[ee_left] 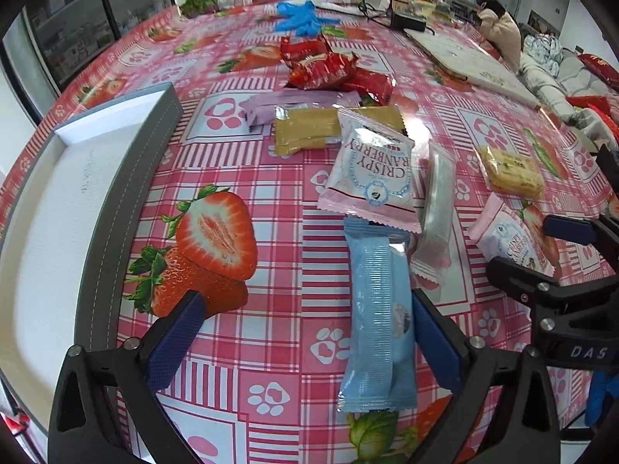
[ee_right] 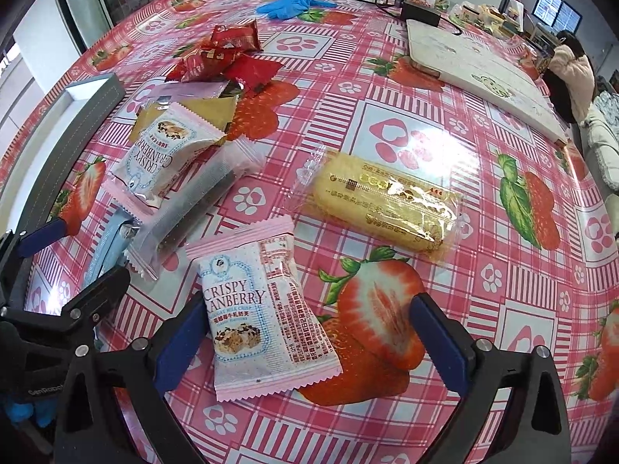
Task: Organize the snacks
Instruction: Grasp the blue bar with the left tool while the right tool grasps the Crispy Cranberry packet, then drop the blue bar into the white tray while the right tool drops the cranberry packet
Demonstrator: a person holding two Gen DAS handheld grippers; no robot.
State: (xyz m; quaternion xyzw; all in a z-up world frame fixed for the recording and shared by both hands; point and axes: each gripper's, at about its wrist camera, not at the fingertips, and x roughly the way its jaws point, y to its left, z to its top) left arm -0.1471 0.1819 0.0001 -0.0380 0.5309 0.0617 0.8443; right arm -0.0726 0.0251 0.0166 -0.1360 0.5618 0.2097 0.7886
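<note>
Snack packets lie scattered on the strawberry tablecloth. My left gripper [ee_left: 307, 328] is open, with a light blue packet [ee_left: 377, 321] lying just inside its right finger. A pink Crispy Cranberry packet [ee_left: 371, 172], a clear packet [ee_left: 435, 208], a gold packet [ee_left: 309, 131] and red packets [ee_left: 329, 69] lie beyond. My right gripper [ee_right: 309, 332] is open around a second Crispy Cranberry packet [ee_right: 267, 317], low over the table. A yellow cake in clear wrap [ee_right: 383, 203] lies ahead of it. A grey tray with a white inside [ee_left: 50, 208] stands at the left.
Blue gloves [ee_left: 300, 17], a black cable and adapter [ee_left: 402, 19] and a white board [ee_left: 476, 62] lie at the far side. A person [ee_left: 499, 27] sits at the far right. The tray's grey wall [ee_right: 73, 143] also shows in the right wrist view.
</note>
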